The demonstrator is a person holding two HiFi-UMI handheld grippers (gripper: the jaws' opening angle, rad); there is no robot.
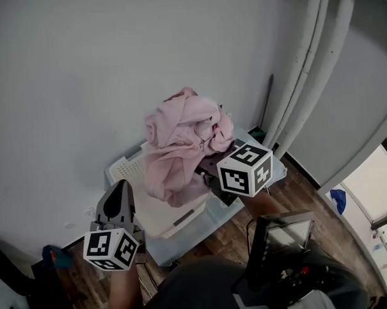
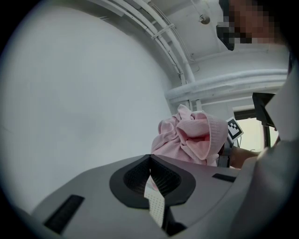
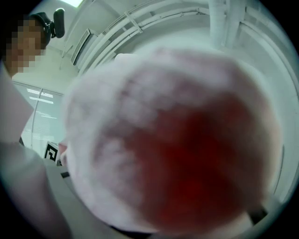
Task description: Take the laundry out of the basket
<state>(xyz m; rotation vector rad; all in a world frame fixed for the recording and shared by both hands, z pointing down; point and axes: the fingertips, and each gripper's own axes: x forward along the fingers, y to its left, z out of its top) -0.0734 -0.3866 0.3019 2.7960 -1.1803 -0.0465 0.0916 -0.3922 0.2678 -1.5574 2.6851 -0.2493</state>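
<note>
R gripper (image 1: 210, 177): fingers clamped on pink garment (image 1: 183, 141); cloth fills its cam.
pink garment: bunched, held up over white basket (image 1: 125, 166); I can't tell if it's clear of the rim.
L gripper (image 1: 121, 188): fingers pressed together, nothing btwn them, at basket's lower left in head view.

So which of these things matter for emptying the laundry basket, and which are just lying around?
Part of the job: pink garment, clamped in the right gripper; white basket; left gripper, shut and empty.
Just lying about: white pipes; dark stick; blue object.
</note>
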